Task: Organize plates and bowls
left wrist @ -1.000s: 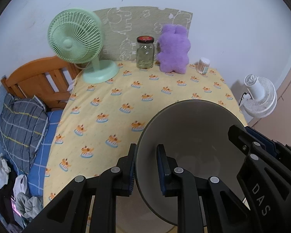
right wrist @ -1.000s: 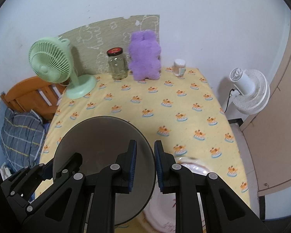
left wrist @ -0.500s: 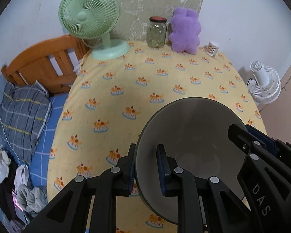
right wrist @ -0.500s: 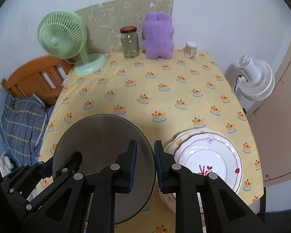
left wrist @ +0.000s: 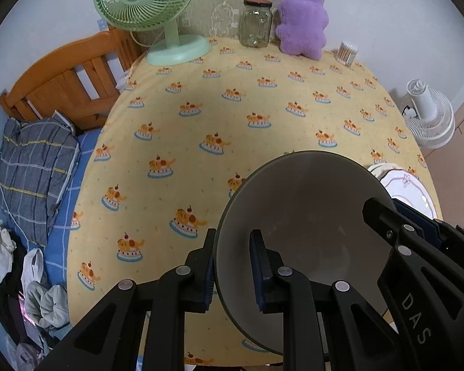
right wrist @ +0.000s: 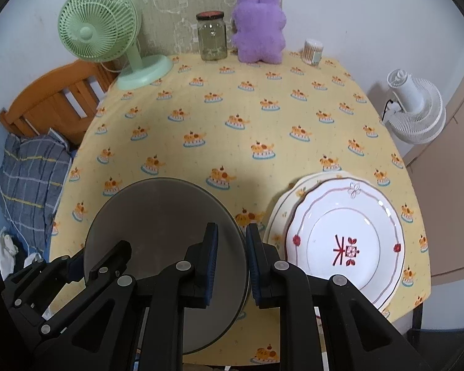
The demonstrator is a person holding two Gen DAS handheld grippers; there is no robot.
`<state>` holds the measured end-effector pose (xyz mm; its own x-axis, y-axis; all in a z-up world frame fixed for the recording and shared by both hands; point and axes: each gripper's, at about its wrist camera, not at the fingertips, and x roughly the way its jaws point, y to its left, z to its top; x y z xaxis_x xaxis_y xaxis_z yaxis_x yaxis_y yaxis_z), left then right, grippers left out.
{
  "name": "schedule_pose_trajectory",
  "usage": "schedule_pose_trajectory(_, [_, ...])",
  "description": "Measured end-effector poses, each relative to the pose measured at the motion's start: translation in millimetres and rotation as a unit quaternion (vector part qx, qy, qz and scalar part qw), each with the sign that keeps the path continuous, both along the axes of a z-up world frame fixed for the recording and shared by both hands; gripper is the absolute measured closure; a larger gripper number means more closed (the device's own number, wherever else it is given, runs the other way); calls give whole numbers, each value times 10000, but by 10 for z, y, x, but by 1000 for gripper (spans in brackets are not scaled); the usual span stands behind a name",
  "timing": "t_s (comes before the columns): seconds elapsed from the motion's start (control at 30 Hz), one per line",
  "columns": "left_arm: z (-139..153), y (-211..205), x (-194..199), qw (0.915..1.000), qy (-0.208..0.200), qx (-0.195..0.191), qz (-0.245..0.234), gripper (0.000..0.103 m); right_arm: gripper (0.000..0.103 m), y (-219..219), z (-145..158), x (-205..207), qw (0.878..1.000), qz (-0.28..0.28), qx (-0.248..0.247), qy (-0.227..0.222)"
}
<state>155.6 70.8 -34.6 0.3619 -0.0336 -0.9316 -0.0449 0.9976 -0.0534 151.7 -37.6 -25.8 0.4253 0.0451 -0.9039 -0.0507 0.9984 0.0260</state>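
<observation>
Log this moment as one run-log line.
left gripper: shut on grey bowl rim | right gripper: shut on opposite rim | bowl: held above tablecloth | stacked plates: on table, right of bowl

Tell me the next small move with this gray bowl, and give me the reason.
Probably lower the bowl straight down onto the bare yellow cloth. Both grippers, left and right, are shut on opposite sides of its rim. The stacked plates lie just beside the right gripper, so keep the bowl clear of them.
</observation>
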Motion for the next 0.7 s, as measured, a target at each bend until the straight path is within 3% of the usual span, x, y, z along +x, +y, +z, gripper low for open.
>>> schedule_pose_trajectory(0.4, [-160,-61,53,9998,208,14,-12,87,81,-20,-166,44,9998,32,-106,155])
schedule_pose_trajectory(0.7, [-169,-95,39,9999,89,114,-62,84,81,-11,-200,53,9997,108,-204,87])
